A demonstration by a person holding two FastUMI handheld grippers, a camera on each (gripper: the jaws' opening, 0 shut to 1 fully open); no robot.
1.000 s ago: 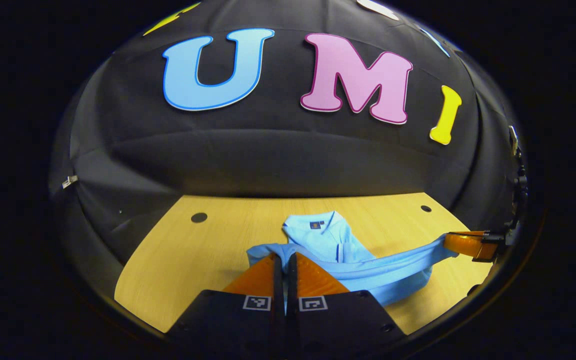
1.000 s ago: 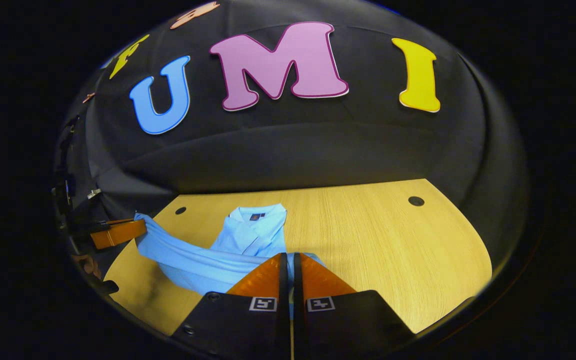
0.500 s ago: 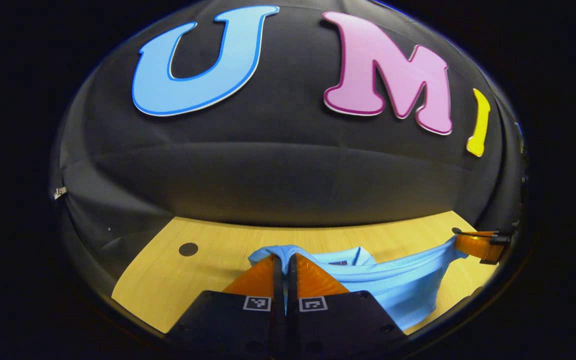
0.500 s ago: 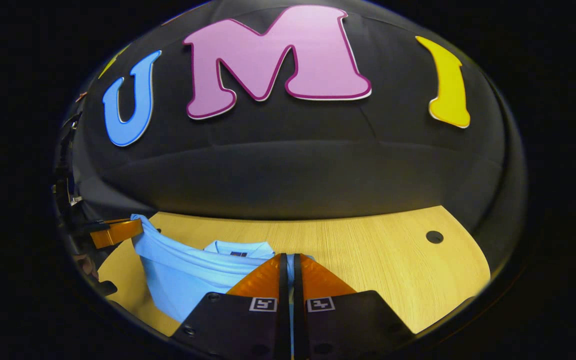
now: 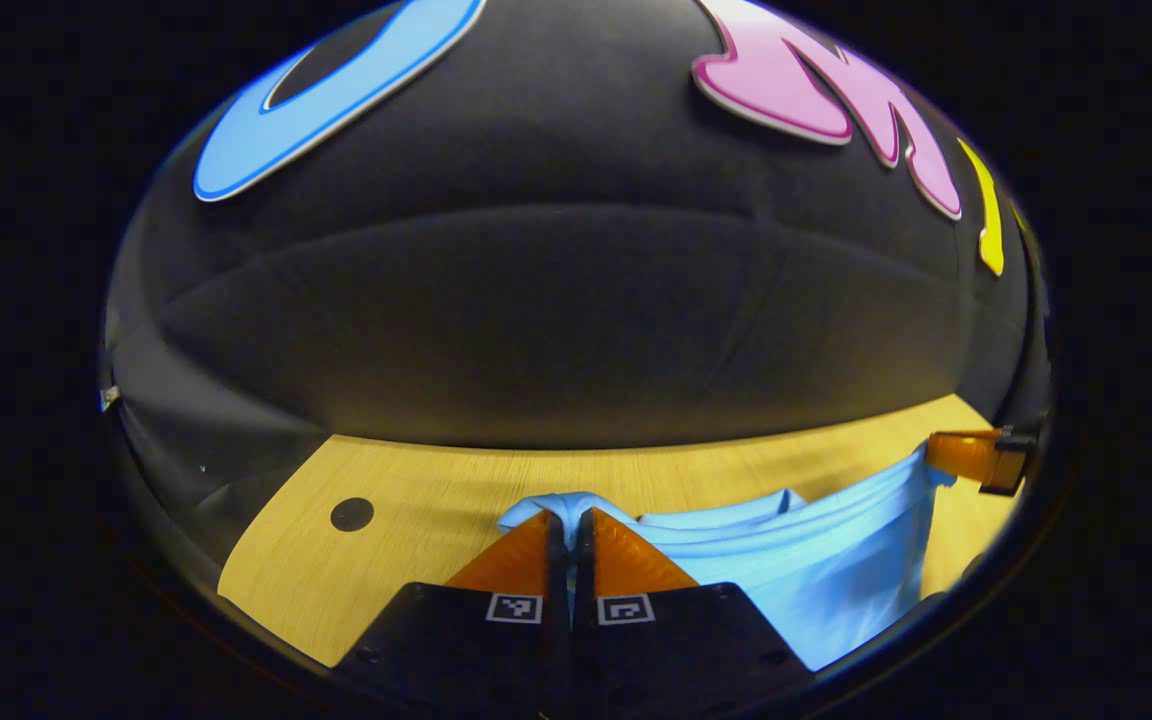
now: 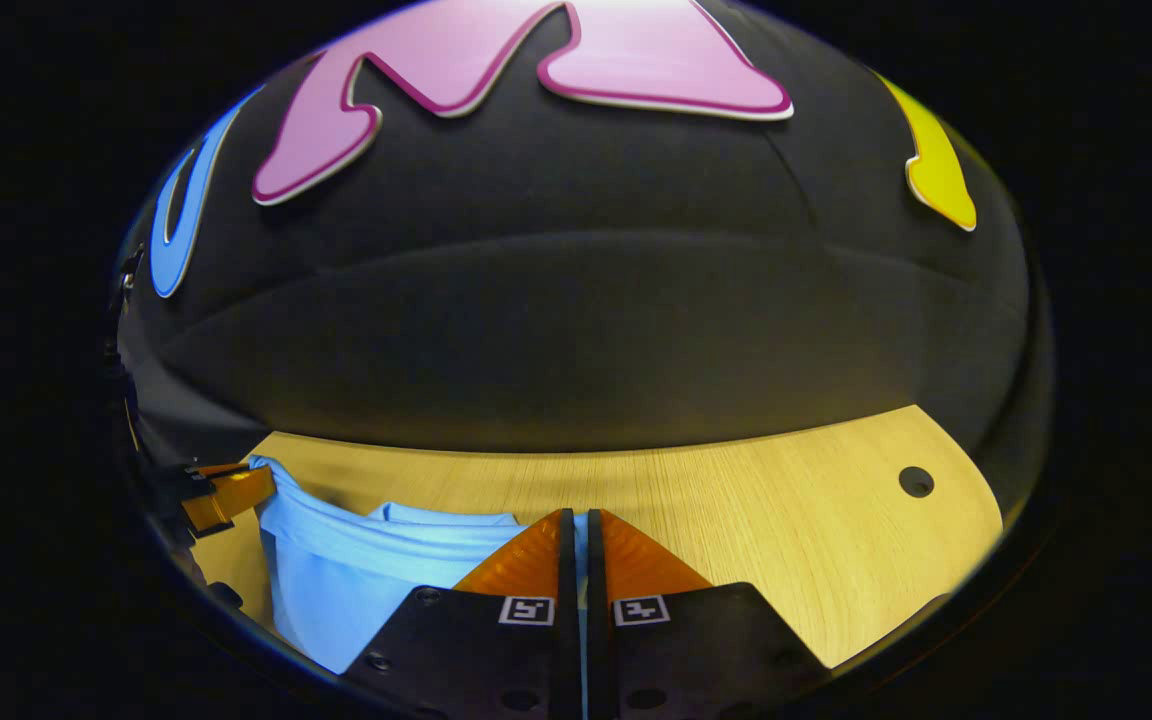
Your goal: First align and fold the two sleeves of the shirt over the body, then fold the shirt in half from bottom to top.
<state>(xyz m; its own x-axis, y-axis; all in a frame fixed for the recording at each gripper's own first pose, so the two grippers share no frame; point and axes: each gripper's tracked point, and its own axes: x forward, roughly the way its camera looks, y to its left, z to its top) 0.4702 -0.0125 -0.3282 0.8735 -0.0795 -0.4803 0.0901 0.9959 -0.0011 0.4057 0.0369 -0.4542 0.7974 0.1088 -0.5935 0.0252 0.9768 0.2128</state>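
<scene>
Shirt [image 5: 816,560] hanging lower right of left gripper view, lower left of right gripper view, hem edge stretching taut between grippers so fold stays even. Left hand-held gripper [image 5: 568,530] clenching one hem corner; right hand-held gripper [image 6: 576,530] clenching other. Collar peeking behind raised hem, low over tabletop [image 6: 786,530]; judging bottom-to-top fold underway.

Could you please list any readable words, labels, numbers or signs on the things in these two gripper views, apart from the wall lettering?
No readable words or numbers.
Left hand-held gripper: two square black-and-white coded markers on its body, patterns and not text.
Right hand-held gripper: two markers of the same kind, not text.
Blue shirt: no label or print visible on the cloth that shows here.
Wooden table: bare, with dark round holes and no writing.
</scene>
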